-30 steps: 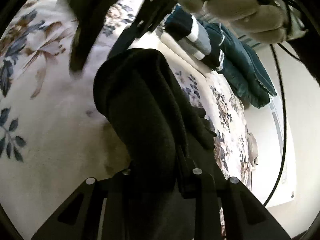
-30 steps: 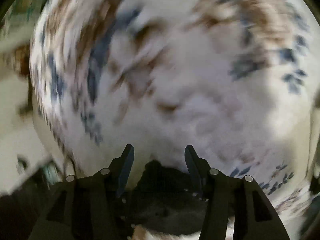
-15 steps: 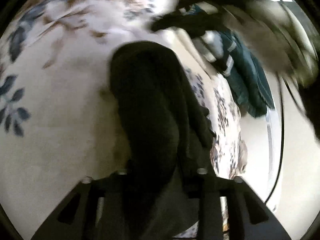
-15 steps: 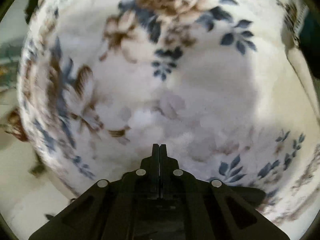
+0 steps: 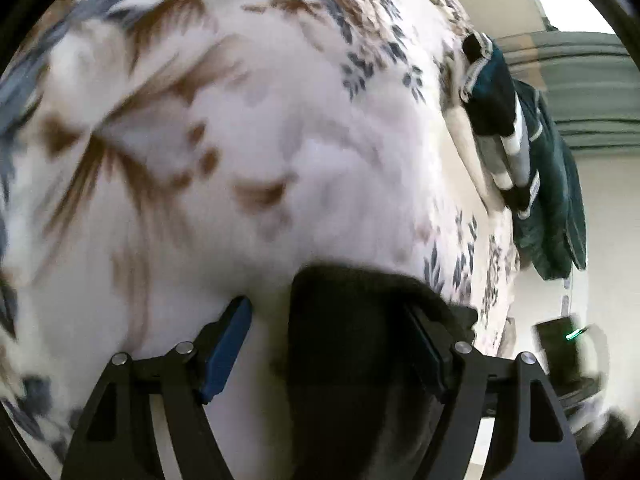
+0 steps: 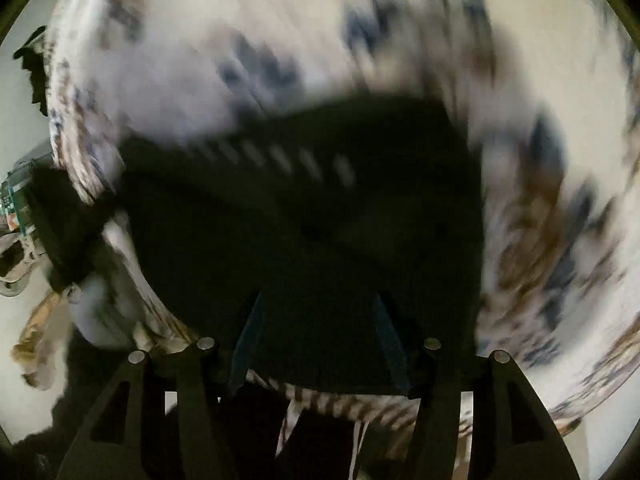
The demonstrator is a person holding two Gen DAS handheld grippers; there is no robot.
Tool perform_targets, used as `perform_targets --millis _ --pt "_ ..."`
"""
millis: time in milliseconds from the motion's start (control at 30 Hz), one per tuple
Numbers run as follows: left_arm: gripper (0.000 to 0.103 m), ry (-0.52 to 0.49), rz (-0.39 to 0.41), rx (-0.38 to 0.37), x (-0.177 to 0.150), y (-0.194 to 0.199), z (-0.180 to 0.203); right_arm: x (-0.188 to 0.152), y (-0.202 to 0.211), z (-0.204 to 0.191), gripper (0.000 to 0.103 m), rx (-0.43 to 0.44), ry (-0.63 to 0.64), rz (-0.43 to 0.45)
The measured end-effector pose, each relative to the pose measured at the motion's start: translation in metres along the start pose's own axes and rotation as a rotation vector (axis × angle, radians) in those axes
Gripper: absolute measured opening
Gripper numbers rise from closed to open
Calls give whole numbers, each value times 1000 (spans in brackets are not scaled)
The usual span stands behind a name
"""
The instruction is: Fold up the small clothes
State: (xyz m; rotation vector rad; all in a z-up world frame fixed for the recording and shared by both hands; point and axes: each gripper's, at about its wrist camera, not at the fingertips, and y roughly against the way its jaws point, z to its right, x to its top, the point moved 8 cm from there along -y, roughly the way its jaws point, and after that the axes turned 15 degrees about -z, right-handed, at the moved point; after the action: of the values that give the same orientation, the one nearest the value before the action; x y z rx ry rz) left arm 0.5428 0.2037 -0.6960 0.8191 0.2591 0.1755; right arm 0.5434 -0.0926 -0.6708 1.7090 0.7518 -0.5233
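A small black fleece garment (image 5: 356, 344) lies on the floral bedspread (image 5: 248, 128), between the jaws of my left gripper (image 5: 332, 320). The jaws stand wide apart and do not pinch it. In the blurred right wrist view a dark garment with a row of pale marks (image 6: 304, 216) lies on the bedspread (image 6: 240, 40) under my right gripper (image 6: 316, 312), whose jaws stand apart over it.
A stack of folded dark teal and striped clothes (image 5: 520, 152) lies at the far right of the bed. A pale wall and a green curtain (image 5: 580, 80) stand behind it. The bed's edge and some clutter (image 6: 24, 216) show at the left of the right wrist view.
My left gripper has opened and let go of the black garment, which now lies lower between the jaws. My right gripper has opened from shut and moved over a dark garment.
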Motion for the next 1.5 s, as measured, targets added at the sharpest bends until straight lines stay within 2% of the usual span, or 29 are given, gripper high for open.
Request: perform_targets --millis 67,100,200,233,300,400,467,533,633,733,767,800,867,933,1033,1133,1200,1233,1333,1367,1400,1433,1467,1500 --pt "73 -3 13 34 0 9 2 24 2 19 58 18 -69 130" --pt "73 -8 29 72 -2 19 3 36 16 31 58 81 -130 235" --pt "73 -14 53 235 -17 41 -14 34 74 65 58 224 -288 532" --pt "73 -10 57 326 -30 50 -27 27 84 71 58 245 -295 564" --pt "73 -1 56 438 -52 56 -49 7 91 74 58 285 -249 553" --pt "74 33 3 569 -95 39 -95 -23 73 72 58 239 -157 495" --pt "81 -16 71 588 -102 33 -97 -34 44 75 58 199 -131 449" --pt "103 -42 90 612 -100 24 -96 -36 19 76 58 184 -105 408" --pt "103 -27 94 684 -94 14 -97 -27 -10 76 58 232 -80 395" --pt "103 17 112 688 -92 13 -98 -13 -35 60 58 272 -39 402" --pt "103 24 106 679 -92 13 -97 -11 -37 55 52 237 -28 428" --pt "103 19 87 677 -92 12 -95 -8 -39 49 29 212 -20 453" --pt "103 31 51 674 -90 18 -92 -8 -37 41 9 163 -26 485" --pt "103 49 51 680 -91 32 -87 -15 -22 40 7 148 -38 524" --pt "103 38 120 681 -98 64 -65 -32 5 43 5 124 -52 594" --pt "103 16 155 648 -112 76 -42 -42 30 68 5 91 -95 651" --pt "103 -1 152 649 -120 75 -31 -39 37 92 5 95 -143 651" --pt "103 -17 151 647 -123 71 -27 -33 33 104 5 119 -156 617" --pt "103 -17 113 655 -126 47 -16 -18 10 110 9 260 -147 444" --pt "103 -4 99 632 -132 39 -13 -21 8 115 20 284 -165 411" --pt "103 4 93 616 -133 35 -13 -28 10 121 36 300 -182 417" --pt "103 6 92 606 -134 33 -11 -35 11 125 44 319 -185 426" --pt "103 9 91 594 -137 29 -9 -40 9 128 56 329 -188 427" --pt "103 14 84 584 -138 25 -9 -50 1 133 61 334 -200 406"
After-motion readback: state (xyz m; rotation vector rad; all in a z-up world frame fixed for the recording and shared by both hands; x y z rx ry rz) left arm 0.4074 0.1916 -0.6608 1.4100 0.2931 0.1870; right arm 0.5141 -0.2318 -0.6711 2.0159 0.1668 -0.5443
